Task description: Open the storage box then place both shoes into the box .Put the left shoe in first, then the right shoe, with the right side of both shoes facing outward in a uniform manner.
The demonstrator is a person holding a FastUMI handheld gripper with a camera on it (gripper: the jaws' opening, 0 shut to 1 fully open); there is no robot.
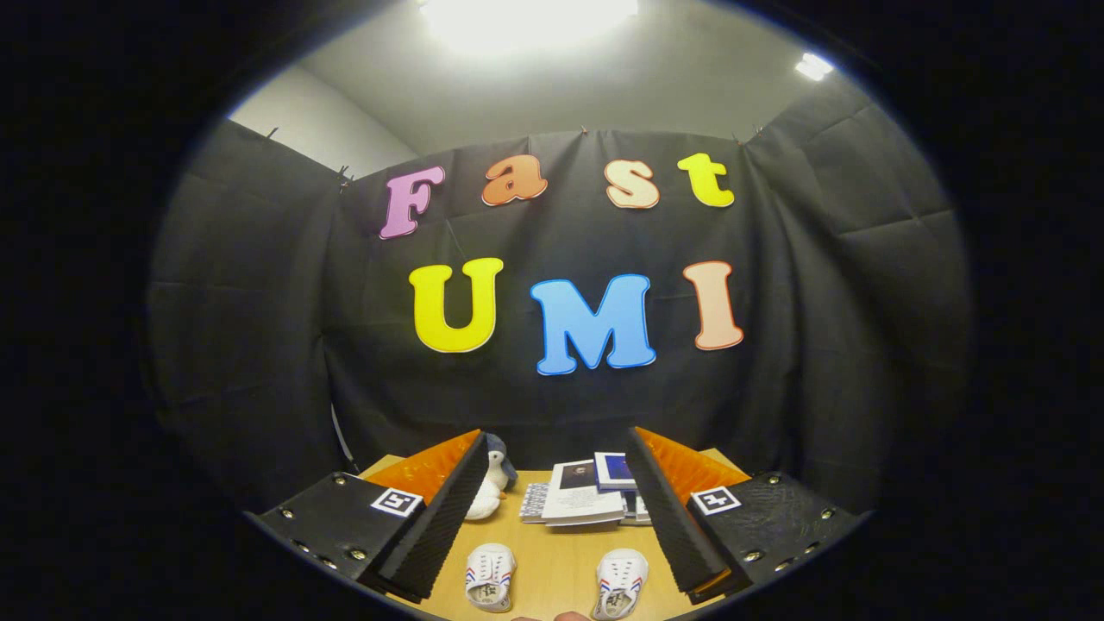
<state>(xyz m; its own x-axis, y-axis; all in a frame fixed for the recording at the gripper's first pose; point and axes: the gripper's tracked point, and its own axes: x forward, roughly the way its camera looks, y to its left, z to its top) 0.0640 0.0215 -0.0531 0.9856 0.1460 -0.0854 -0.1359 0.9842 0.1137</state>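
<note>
- Gripper view: gripper (552, 517) is held spread wide, nothing grasped.
- Two shoes (490, 576) (620, 582) are seen between the fingers, lying lengthwise along them, on the counter (552, 552).

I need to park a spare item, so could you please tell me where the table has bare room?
Bare wood lies between the two white shoes and runs up to the stack of books. It is crowded farther back, where the books sit beside the penguin toy. The tongs hang open above.
</note>
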